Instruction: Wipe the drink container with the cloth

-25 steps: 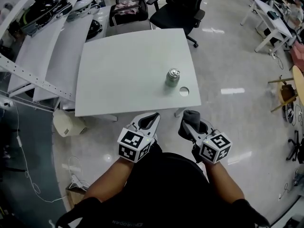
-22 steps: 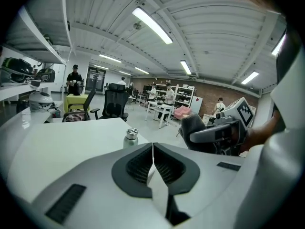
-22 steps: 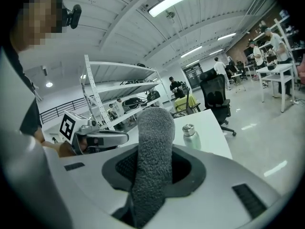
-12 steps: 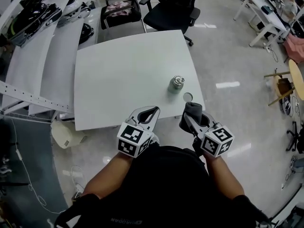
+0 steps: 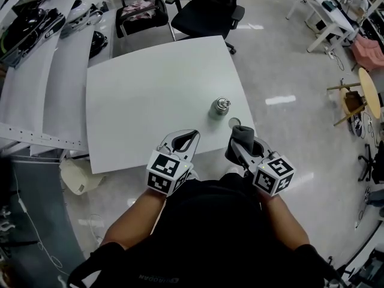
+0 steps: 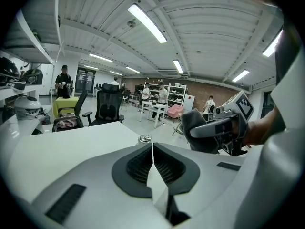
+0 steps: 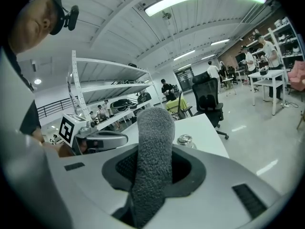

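Observation:
A small metal drink container point(image 5: 220, 108) stands on the white table point(image 5: 150, 95) near its front right corner; its top shows as the container point(image 6: 144, 139) in the left gripper view and the container point(image 7: 184, 140) in the right gripper view. My right gripper point(image 5: 241, 143) is shut on a dark grey cloth point(image 5: 242, 138), which stands up between the jaws as the cloth point(image 7: 150, 161). It hovers at the table's front edge, just short of the container. My left gripper point(image 5: 185, 141) is shut and holds nothing, over the front edge left of the container.
A round grommet hole point(image 5: 234, 123) lies in the table beside the container. Two office chairs point(image 5: 207, 5) stand behind the table. Shelving with gear point(image 5: 36, 23) runs along the left. More desks point(image 5: 324, 11) stand at the back right.
Both grippers have moved forward from below the table's front edge to over that edge, closer to the container. The cloth stays held in the right gripper.

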{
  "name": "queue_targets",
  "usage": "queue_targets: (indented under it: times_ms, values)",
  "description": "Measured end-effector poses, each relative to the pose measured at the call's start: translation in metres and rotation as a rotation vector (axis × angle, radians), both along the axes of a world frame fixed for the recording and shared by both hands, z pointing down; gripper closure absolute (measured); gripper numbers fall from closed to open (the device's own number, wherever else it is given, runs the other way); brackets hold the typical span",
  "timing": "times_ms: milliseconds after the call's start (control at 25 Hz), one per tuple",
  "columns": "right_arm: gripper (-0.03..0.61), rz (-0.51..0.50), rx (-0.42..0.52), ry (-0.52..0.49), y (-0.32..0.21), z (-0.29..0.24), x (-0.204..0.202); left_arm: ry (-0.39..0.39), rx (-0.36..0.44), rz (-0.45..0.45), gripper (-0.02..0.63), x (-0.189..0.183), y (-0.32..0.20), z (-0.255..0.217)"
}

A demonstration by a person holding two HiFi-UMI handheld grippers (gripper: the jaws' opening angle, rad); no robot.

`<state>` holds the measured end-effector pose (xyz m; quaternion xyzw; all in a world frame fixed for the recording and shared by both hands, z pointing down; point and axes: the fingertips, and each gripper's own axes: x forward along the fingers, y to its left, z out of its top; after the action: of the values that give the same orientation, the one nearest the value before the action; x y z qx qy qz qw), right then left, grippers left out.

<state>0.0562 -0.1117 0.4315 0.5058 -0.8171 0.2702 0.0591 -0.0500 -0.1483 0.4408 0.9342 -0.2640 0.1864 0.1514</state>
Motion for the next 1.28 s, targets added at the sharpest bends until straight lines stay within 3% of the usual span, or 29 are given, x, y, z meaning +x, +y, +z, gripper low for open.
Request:
queue_targets:
  times_ms: [280, 600, 720, 1000, 1120, 1280]
  values:
    - [0.468, -0.032, -0.01, -0.004, -0.019, 0.006, 0.009, -0.007, 0.006, -0.027, 0.595, 0.01, -0.013, 0.005]
    - [0.468, -0.121, 0.002, -0.011, -0.069, 0.005, 0.031, -0.039, 0.018, -0.117, 0.595, 0.027, -0.038, 0.01]
    - [0.468, -0.17, 0.007, -0.002, -0.093, 0.008, 0.034, -0.097, 0.028, -0.119, 0.595, 0.037, -0.047, 0.02]
    - [0.468, -0.291, 0.036, 0.014, -0.146, 0.017, 0.018, -0.274, 0.078, -0.03, 0.587, 0.066, -0.059, 0.058]
    - [0.468, -0.351, 0.063, 0.036, -0.162, 0.02, 0.002, -0.347, 0.082, 0.012, 0.46, 0.072, -0.066, 0.079]
    - [0.468, -0.415, 0.088, 0.044, -0.172, 0.022, -0.014, -0.359, 0.079, 0.062, 0.377, 0.09, -0.076, 0.094]
